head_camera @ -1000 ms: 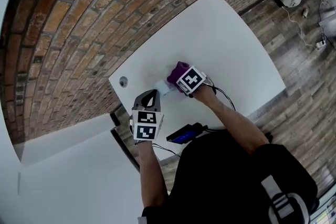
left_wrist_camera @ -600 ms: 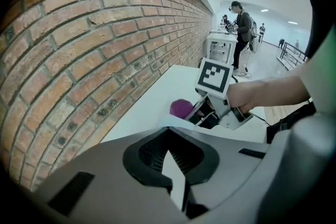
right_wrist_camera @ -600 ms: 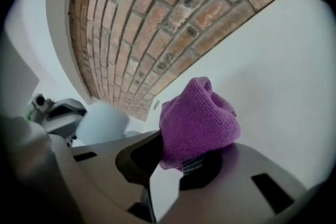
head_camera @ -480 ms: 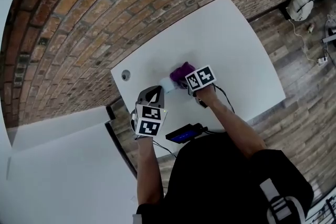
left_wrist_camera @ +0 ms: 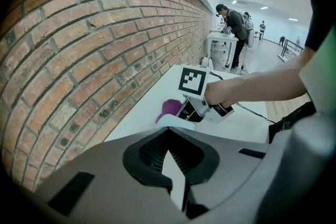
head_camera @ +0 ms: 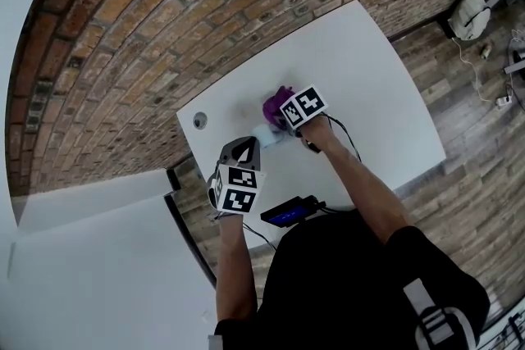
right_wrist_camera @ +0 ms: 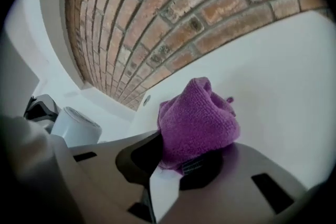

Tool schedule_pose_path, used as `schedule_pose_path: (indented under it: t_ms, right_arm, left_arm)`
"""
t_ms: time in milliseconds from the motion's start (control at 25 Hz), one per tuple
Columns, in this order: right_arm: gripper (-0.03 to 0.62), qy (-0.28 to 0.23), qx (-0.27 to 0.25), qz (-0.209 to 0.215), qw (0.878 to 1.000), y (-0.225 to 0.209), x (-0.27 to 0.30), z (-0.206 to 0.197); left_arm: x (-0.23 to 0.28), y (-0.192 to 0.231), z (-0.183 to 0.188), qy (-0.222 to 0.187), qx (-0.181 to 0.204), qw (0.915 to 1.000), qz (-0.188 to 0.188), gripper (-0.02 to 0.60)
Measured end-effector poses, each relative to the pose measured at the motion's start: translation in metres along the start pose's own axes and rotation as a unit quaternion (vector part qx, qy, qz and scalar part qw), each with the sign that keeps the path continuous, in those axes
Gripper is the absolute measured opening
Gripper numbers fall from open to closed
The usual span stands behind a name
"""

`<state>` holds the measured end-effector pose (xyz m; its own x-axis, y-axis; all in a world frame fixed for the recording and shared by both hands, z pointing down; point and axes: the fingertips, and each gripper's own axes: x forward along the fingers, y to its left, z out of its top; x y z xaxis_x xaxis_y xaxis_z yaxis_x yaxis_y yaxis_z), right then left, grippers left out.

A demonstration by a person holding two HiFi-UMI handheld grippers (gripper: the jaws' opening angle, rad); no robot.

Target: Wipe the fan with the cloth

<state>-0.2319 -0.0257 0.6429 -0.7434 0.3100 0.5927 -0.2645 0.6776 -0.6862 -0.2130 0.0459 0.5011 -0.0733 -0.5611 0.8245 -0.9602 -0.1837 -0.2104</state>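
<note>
Fan [head_camera: 264, 136] — small, white — stands toward the left end of the white table [head_camera: 369, 86], which runs along a brick wall [head_camera: 164, 29] over a wood-plank floor [head_camera: 467, 102]. My right gripper [head_camera: 285, 120], clamped on the purple cloth [head_camera: 275, 105], sits just beside the fan. My left gripper [head_camera: 244, 147] — jaws together, empty — points at it from the near edge.

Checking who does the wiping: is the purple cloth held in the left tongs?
No: the purple cloth is clamped in the right tongs, while the left tongs are shut and empty.
</note>
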Motion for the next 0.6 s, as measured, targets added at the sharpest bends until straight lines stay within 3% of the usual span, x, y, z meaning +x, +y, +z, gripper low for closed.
schedule_pose_path:
  t_ms: [80, 280, 440, 520, 600]
  right_arm:
    - [0.066, 0.008, 0.025, 0.026, 0.999, 0.005, 0.008, -0.019]
    - [0.066, -0.016, 0.048, 0.008, 0.999, 0.009, -0.015, -0.057]
    - [0.066, 0.066, 0.04, 0.047, 0.996, 0.036, -0.026, -0.129]
    - [0.066, 0.053, 0.045, 0.043, 0.997, 0.034, -0.035, -0.127]
    - [0.066, -0.002, 0.049, 0.032, 0.998, 0.026, -0.051, -0.09]
  left_arm:
    - [0.0, 0.0, 0.0, 0.002, 0.002, 1.0, 0.001, -0.002]
    - [0.0, 0.002, 0.001, 0.007, 0.009, 0.9999, 0.003, -0.002]
    - [0.0, 0.0, 0.0, 0.002, 0.009, 0.9999, 0.004, -0.002]
    - [0.0, 0.002, -0.001, -0.005, 0.008, 0.9999, 0.009, -0.001]
    - [-0.002, 0.005, -0.002, -0.013, 0.003, 0.9997, 0.019, 0.0]
